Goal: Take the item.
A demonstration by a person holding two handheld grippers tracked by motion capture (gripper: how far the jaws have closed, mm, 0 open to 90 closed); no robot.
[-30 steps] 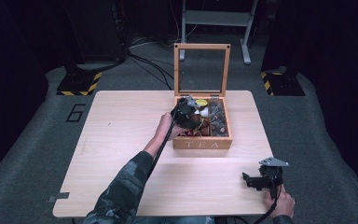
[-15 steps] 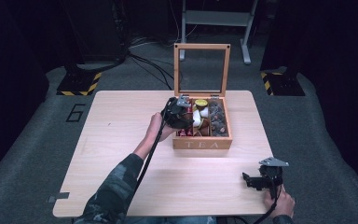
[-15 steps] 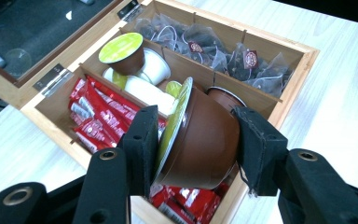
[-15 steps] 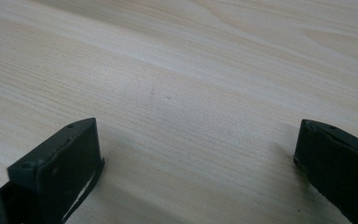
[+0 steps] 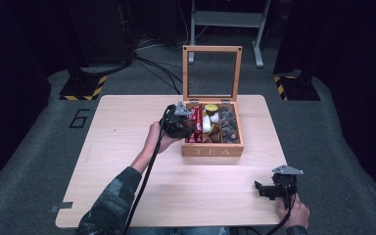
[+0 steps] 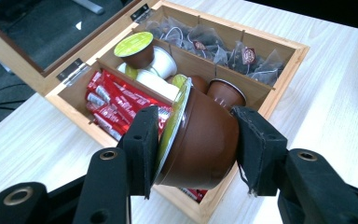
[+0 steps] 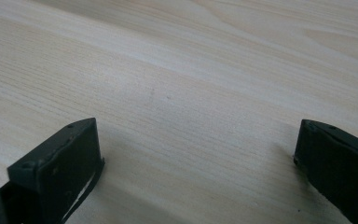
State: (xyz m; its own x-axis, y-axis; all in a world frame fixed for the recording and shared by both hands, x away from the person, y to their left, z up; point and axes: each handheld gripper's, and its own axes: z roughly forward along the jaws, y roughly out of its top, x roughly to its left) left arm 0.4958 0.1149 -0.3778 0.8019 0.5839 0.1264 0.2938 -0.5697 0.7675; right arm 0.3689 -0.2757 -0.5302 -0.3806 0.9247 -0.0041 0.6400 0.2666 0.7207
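Observation:
My left gripper (image 6: 199, 145) is shut on a brown coffee capsule (image 6: 207, 128) with a green foil lid, held on its side between the two pads. In the high view the left gripper (image 5: 178, 125) hovers at the left edge of the open wooden tea box (image 5: 213, 150). The box (image 6: 286, 74) holds red sachets (image 6: 116, 98), more capsules (image 6: 135, 46) and tea bags (image 6: 214, 44). Near the table's front right corner my right gripper (image 5: 270, 189) rests open. Bare wood lies between the fingers of the right gripper (image 7: 198, 158).
The box's glass lid (image 5: 211, 71) stands upright at the back. The light wooden table (image 5: 127, 161) has free room to the left and in front of the box. Dark floor with cables and a metal stand lies beyond the far edge.
The left gripper has moved leftward from over the box's middle to its left edge, a little higher, with the capsule in it. The right gripper has stayed put.

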